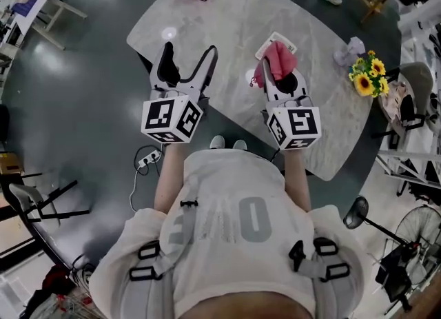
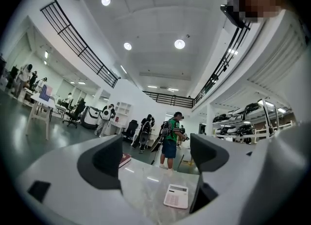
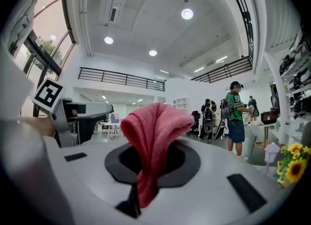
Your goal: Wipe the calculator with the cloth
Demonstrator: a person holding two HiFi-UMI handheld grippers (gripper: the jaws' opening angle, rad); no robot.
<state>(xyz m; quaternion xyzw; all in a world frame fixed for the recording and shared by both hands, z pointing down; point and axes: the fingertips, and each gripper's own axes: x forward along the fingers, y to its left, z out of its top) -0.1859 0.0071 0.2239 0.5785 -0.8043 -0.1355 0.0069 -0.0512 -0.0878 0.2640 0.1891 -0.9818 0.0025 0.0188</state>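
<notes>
Marble table [image 1: 227, 14] is carrying the calculator [image 2: 176, 196] unbraced. Left gripper [image 1: 187, 59] is hanging spread and empty, right gripper [image 1: 282, 80] is pinching the cloth [image 3: 155, 127]. Wiping is probably risking shoving it off.

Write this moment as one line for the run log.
left gripper: open, empty | right gripper: shut on cloth | calculator: on table

Bright indoor hall, round ceiling lamps [image 2: 179, 43] overhead; glare spots on table [image 1: 169, 34]; gripper views strongly fisheye, dark corners.
</notes>
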